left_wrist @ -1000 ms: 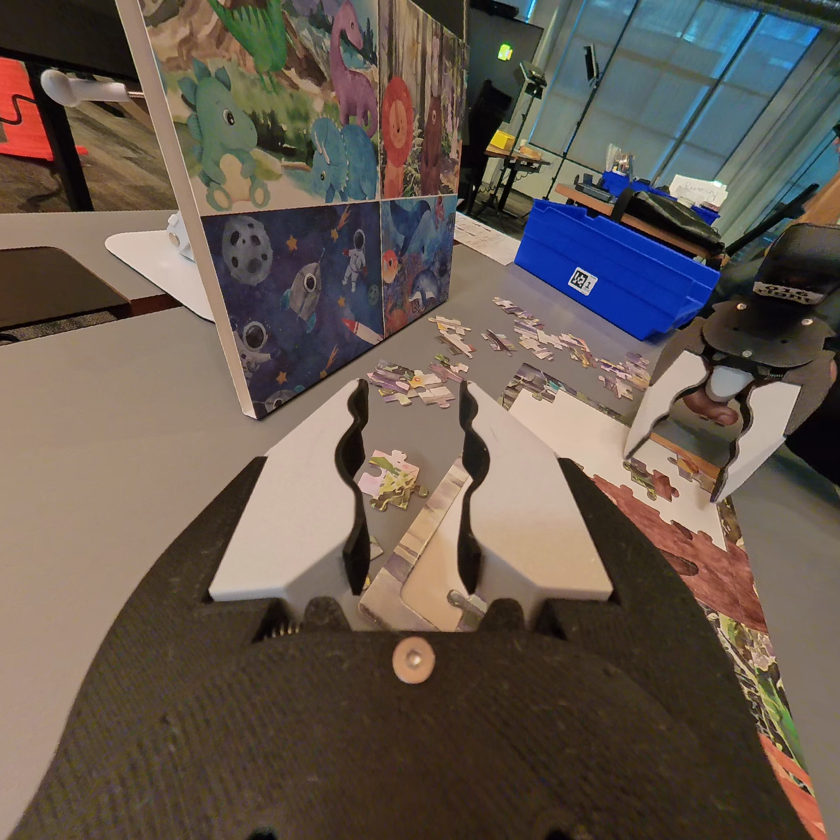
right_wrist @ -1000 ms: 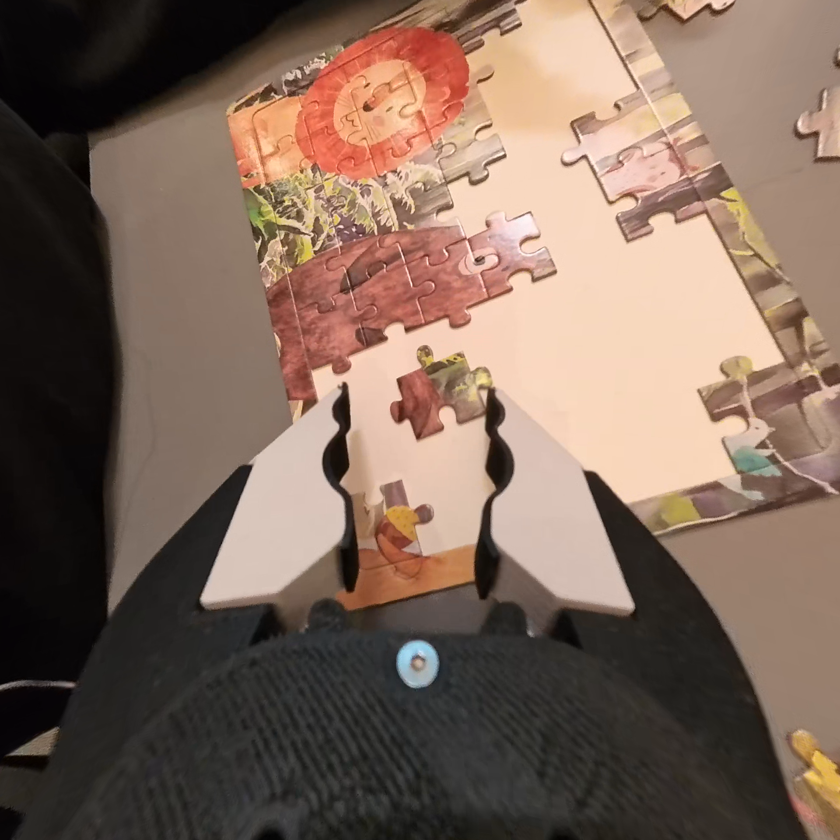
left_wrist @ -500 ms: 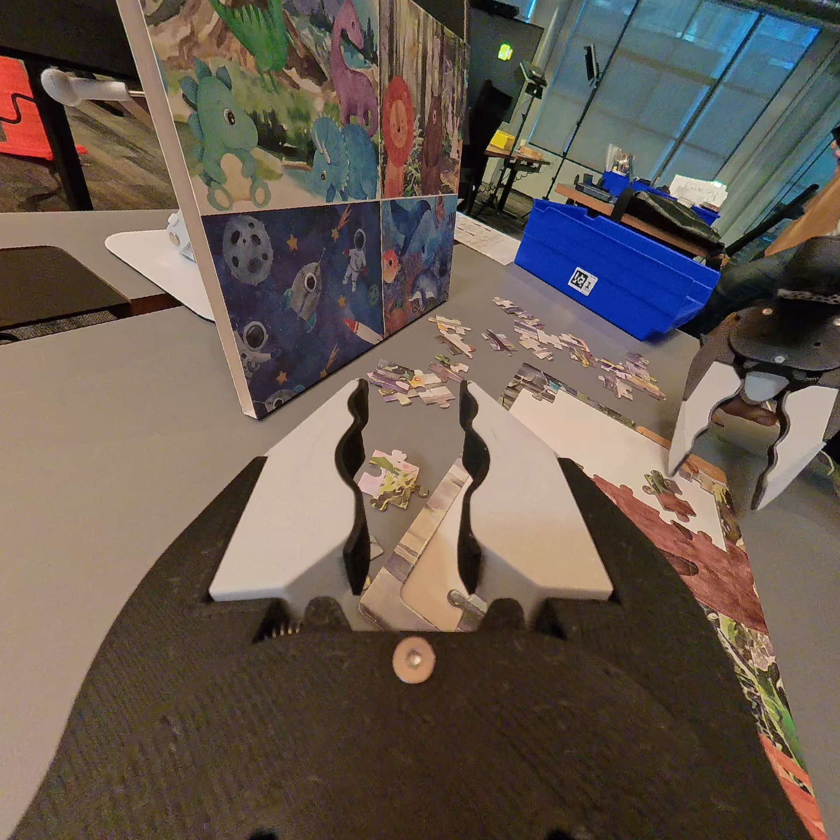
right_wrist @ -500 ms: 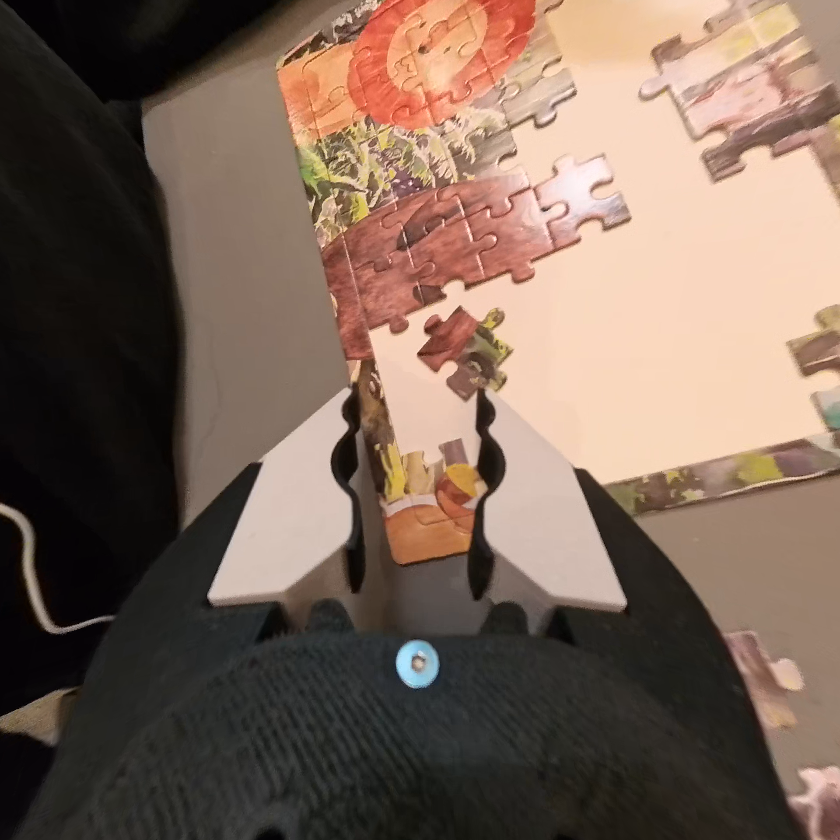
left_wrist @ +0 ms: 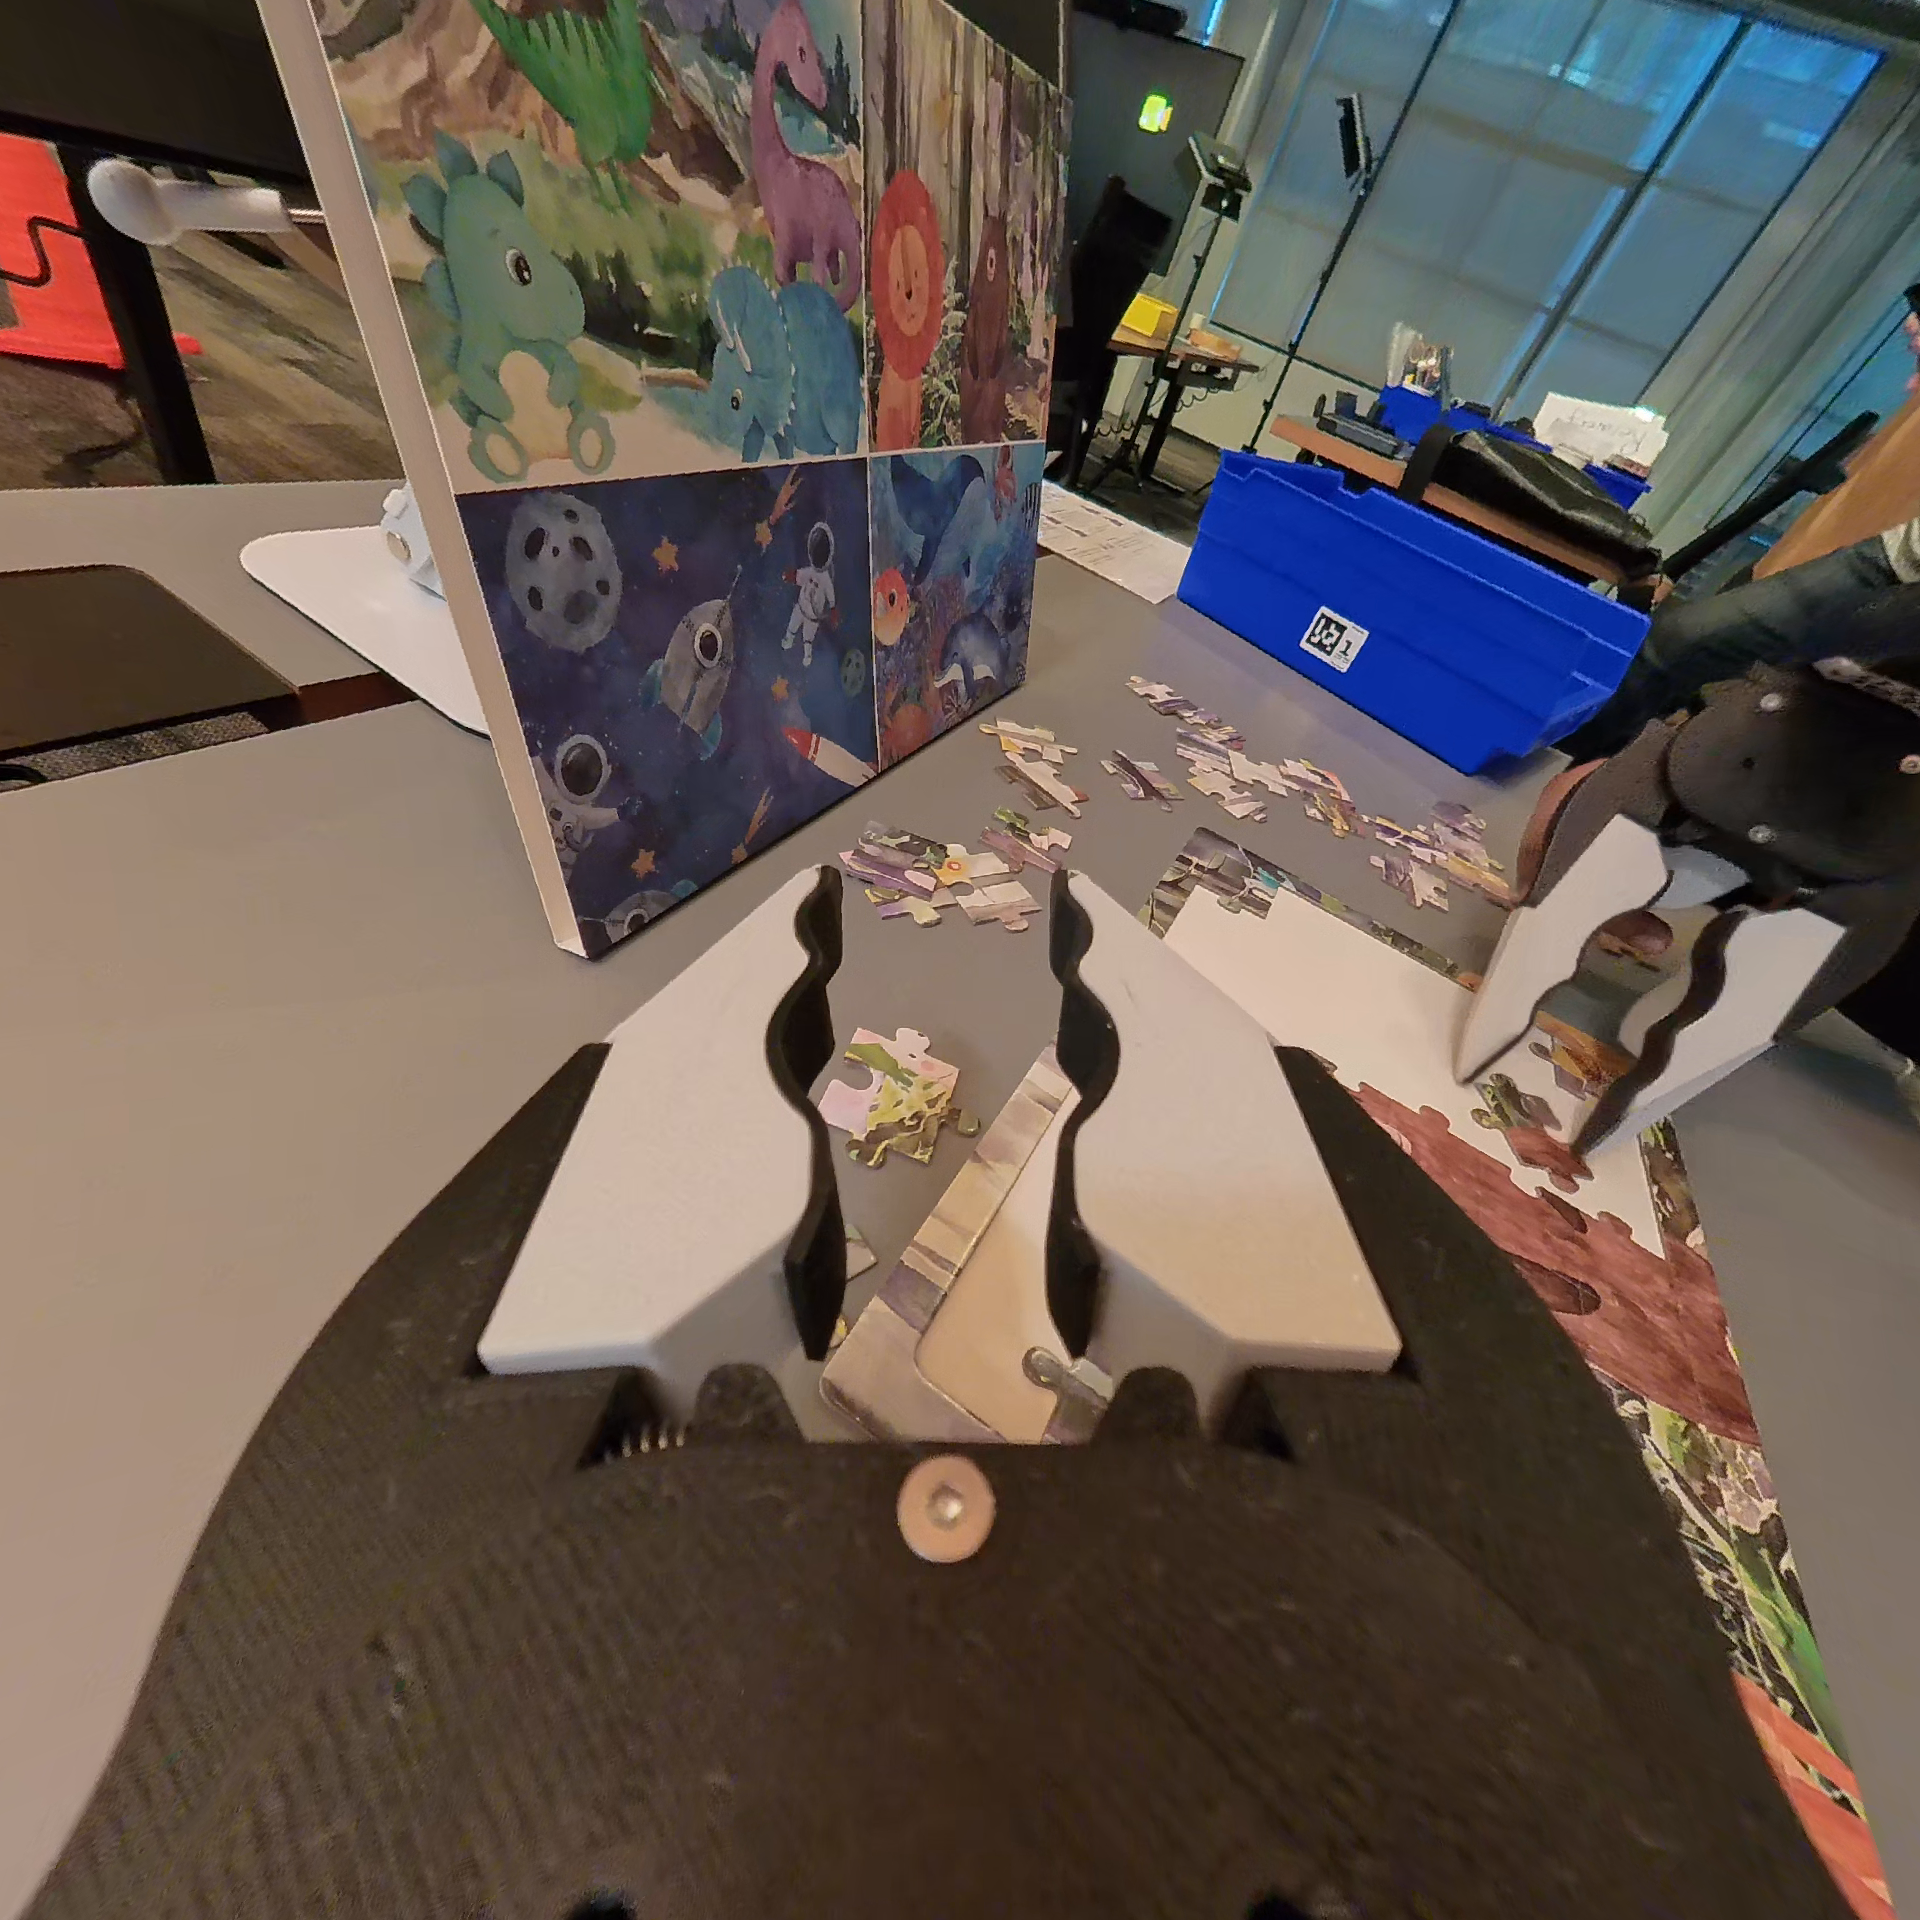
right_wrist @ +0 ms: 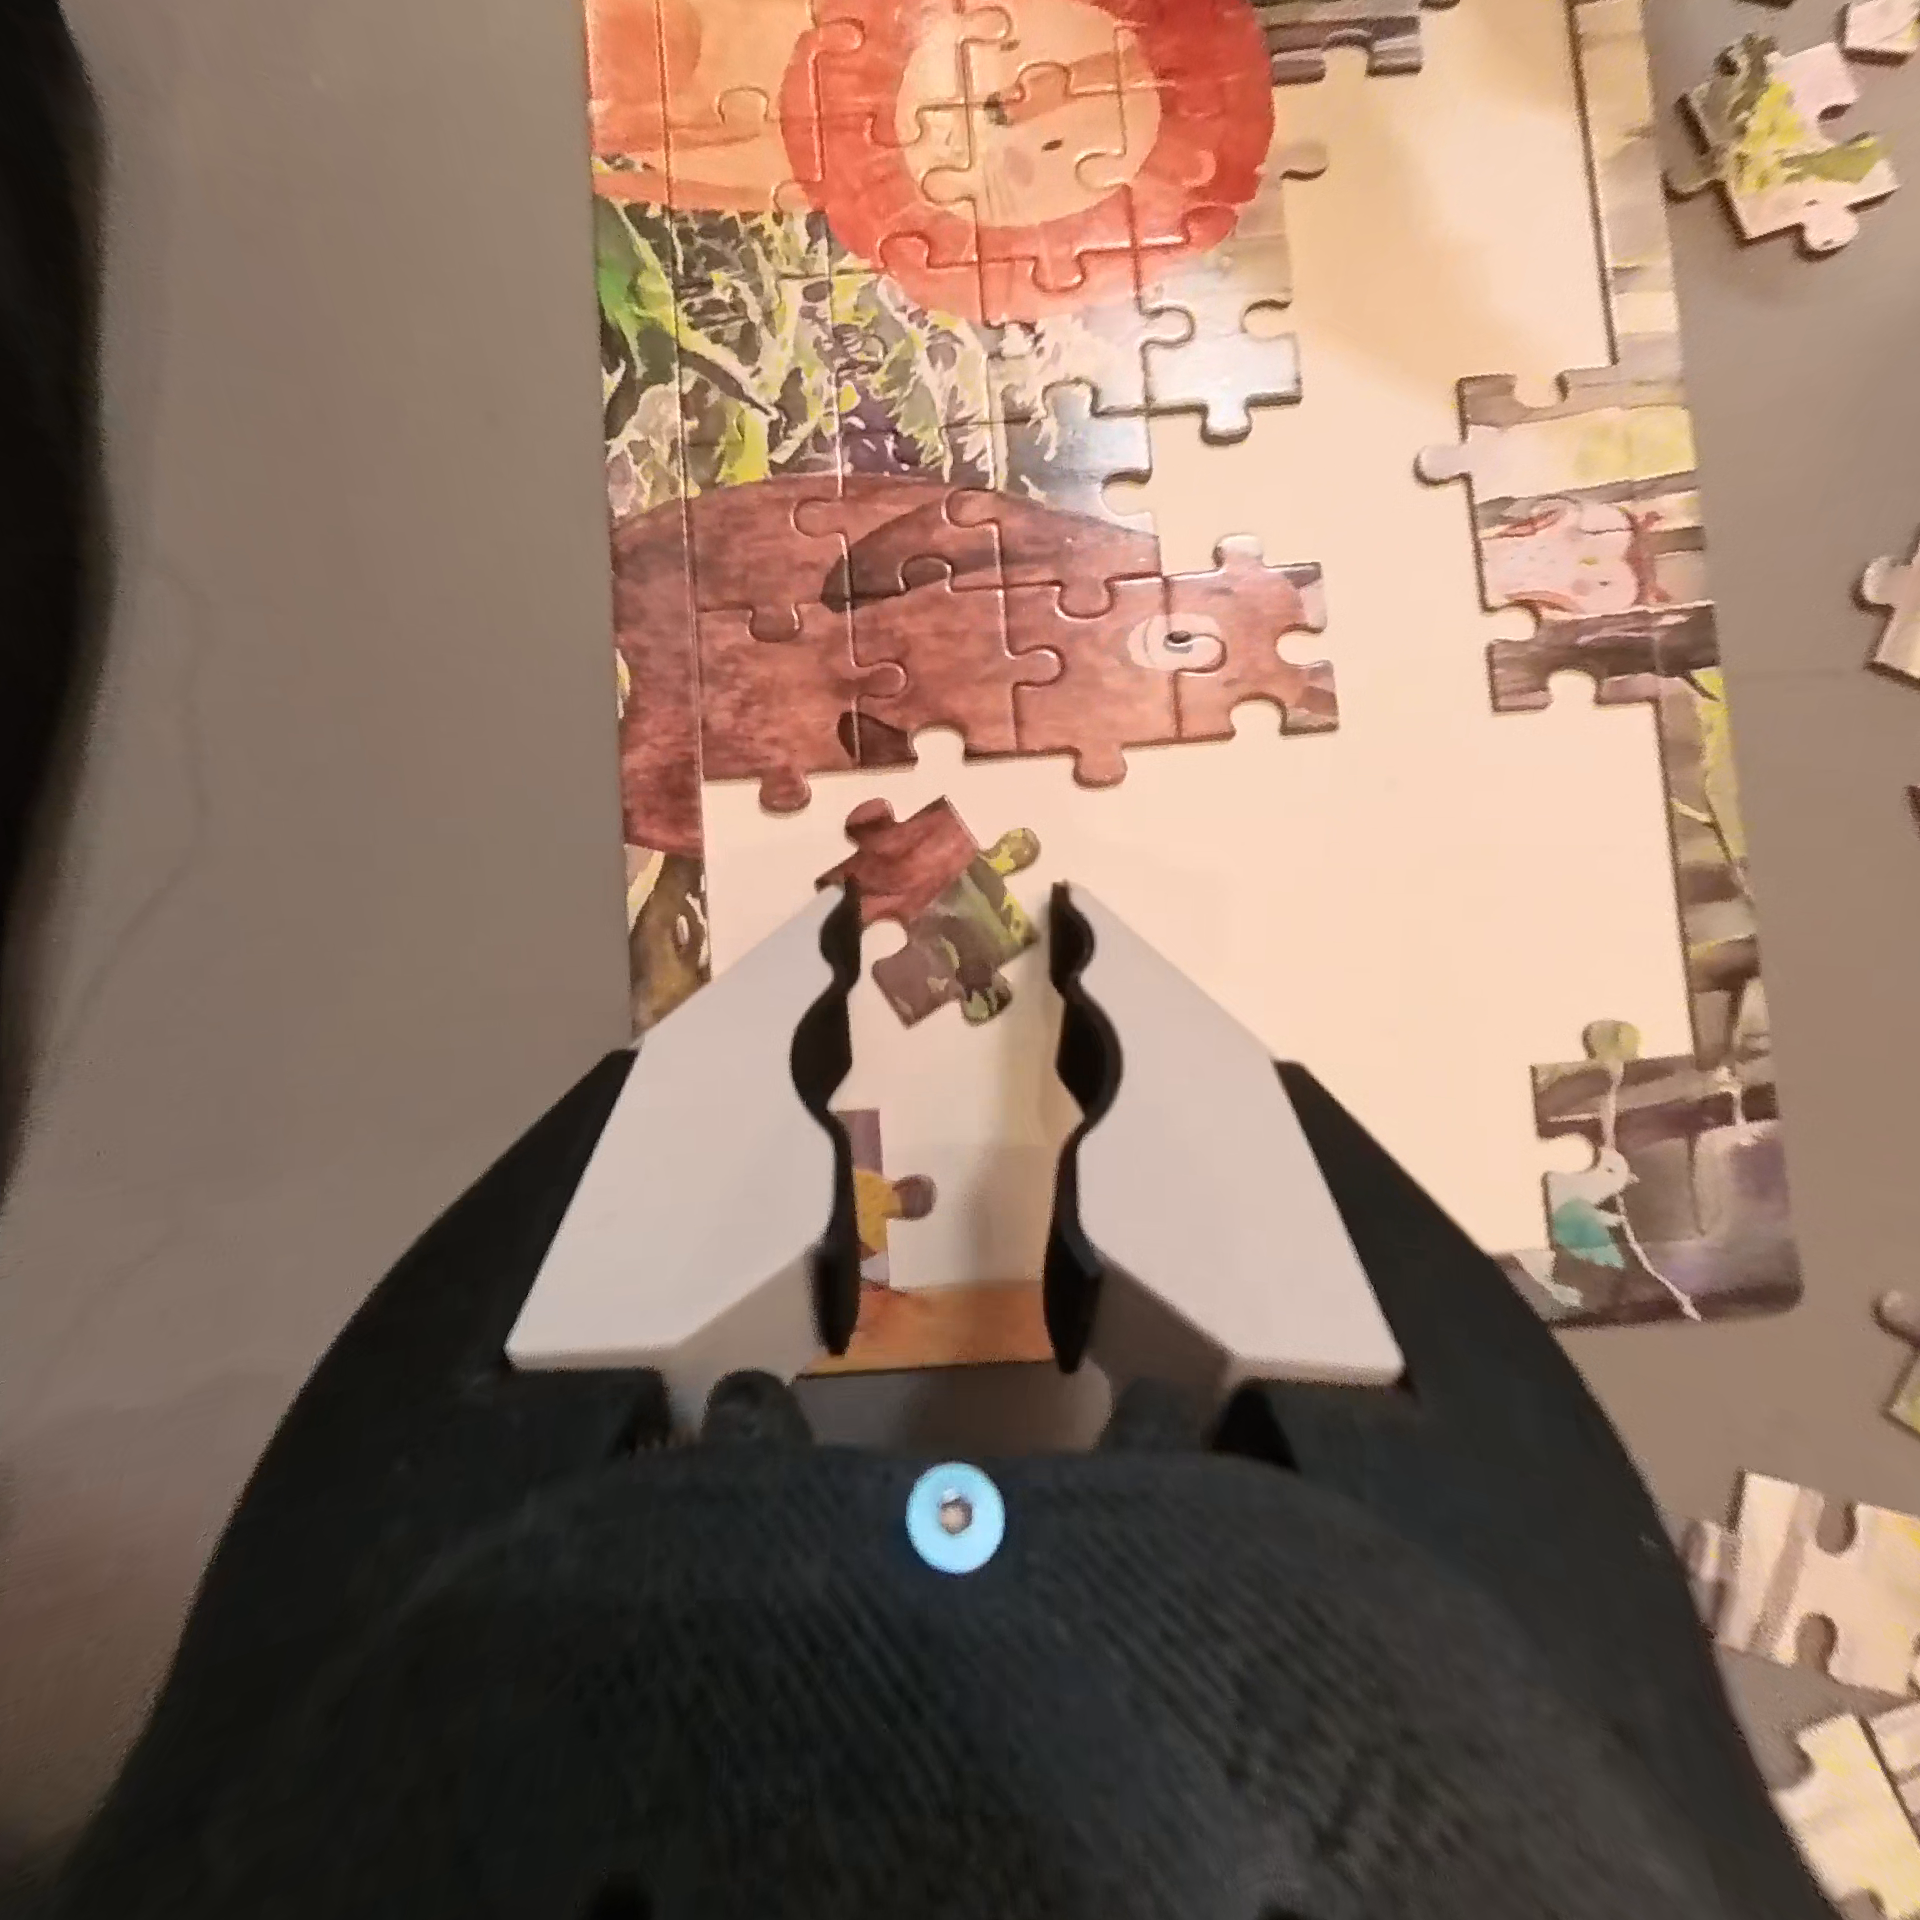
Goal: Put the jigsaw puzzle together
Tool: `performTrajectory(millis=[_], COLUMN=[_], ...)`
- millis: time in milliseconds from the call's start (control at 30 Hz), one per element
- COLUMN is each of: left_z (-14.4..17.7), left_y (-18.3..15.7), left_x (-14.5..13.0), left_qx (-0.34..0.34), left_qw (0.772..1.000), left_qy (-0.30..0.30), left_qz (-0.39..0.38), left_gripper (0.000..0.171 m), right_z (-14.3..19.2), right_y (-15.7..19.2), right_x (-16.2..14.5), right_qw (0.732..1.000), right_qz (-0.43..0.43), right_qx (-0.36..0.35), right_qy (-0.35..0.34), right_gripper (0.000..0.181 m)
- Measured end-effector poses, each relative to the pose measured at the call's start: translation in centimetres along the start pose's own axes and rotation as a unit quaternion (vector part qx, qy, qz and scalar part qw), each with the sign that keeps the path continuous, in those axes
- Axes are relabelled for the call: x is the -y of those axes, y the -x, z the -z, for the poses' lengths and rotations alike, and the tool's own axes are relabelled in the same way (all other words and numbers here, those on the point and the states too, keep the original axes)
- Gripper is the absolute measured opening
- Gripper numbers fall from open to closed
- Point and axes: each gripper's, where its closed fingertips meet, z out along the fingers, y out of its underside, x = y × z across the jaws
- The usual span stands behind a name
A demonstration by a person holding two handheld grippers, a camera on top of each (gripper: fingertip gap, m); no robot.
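Note:
The partly built puzzle lies in its cream tray (right_wrist: 1299,935), with an orange lion (right_wrist: 1029,135) and a brown bear (right_wrist: 935,644) joined along the left side. A loose brown-and-green piece (right_wrist: 940,914) lies tilted on the bare tray just below the bear. My right gripper (right_wrist: 951,904) is open, low over the tray, with its tips on either side of that piece; the left fingertip (right_wrist: 831,935) overlaps the piece's edge. It also shows in the left wrist view (left_wrist: 1527,1112). My left gripper (left_wrist: 940,904) is open and empty over the tray's far corner, above a small pink-green piece (left_wrist: 899,1096).
An upright picture board (left_wrist: 727,520) stands on the grey table behind the left gripper. A blue bin (left_wrist: 1403,623) sits at the back right. Several loose pieces (left_wrist: 1247,779) are scattered between them. More loose pieces (right_wrist: 1766,156) lie beside the tray's right edge. There is about 25 cm between the tips of the two grippers.
My right gripper swung away, then came back down over the loose brown-and-green piece, which has turned and shifted toward the bear. The left gripper has not moved.

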Motion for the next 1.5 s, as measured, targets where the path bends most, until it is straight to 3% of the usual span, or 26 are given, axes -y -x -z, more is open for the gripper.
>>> performTrajectory(millis=[233, 667, 900, 1200, 1500], left_z=[0.0, 0.0, -0.1, 0.0, -0.1], left_y=[0.0, 0.0, -0.1, -0.1, -0.1], left_x=[0.0, 0.0, 0.0, 0.0, 0.0], left_qx=[-0.001, -0.001, -0.002, -0.002, -0.002], left_qw=[1.000, 1.000, 1.000, 1.000, 1.000], left_qy=[-0.001, -0.001, 0.001, -0.001, 0.001], left_qz=[0.002, 0.002, 0.002, 0.002, 0.002], left_gripper=[0.038, 0.038, 0.039, 0.038, 0.038], right_z=[0.0, 0.6, 0.9, 0.8, 0.8], right_y=[0.0, 0.1, 0.6, 0.1, -0.1], right_x=[0.0, -0.8, -1.1, -1.4, -1.3], right_qw=[1.000, 0.994, 0.996, 0.998, 0.995], right_qz=[-0.022, -0.106, -0.085, -0.053, -0.086], right_qx=[-0.002, -0.016, -0.023, -0.030, -0.047], right_qy=[-0.004, 0.004, 0.023, 0.025, 0.029], right_gripper=[0.019, 0.026, 0.032, 0.023, 0.021])
